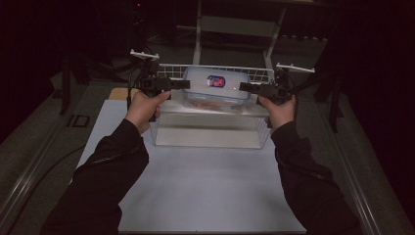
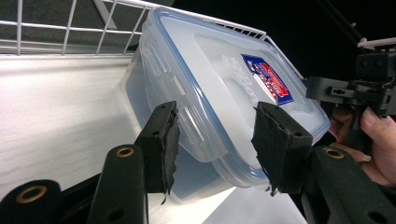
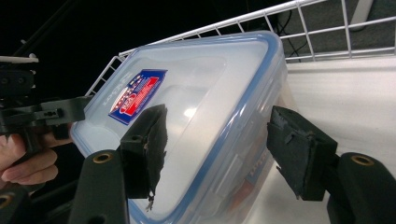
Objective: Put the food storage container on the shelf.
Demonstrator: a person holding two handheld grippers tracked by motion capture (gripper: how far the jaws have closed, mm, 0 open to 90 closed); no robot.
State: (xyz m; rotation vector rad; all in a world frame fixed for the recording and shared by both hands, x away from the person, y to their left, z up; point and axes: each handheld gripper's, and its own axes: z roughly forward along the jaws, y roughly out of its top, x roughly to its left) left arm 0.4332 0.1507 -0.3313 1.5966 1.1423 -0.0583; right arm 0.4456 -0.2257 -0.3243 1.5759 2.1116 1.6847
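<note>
A clear plastic food container (image 1: 215, 90) with a blue-rimmed lid and a red and blue sticker (image 1: 216, 81) sits in a white wire basket (image 1: 171, 66). My left gripper (image 1: 186, 84) reaches its left end and my right gripper (image 1: 242, 87) its right end. In the left gripper view the pads (image 2: 163, 144) lie against both sides of the container's (image 2: 219, 88) end, so my left gripper (image 2: 217, 147) is shut on it. In the right gripper view my right gripper (image 3: 219, 140) straddles the other end of the container (image 3: 196, 107), one pad (image 3: 294, 149) clearly off its side, so it is open.
The basket's wire rim (image 2: 70, 28) (image 3: 327, 28) rises behind the container. It stands at the far end of a white sheet (image 1: 205, 191) on the table. A metal frame (image 1: 235, 24) stands in the dark beyond. A thin board (image 1: 117, 93) lies left of the basket.
</note>
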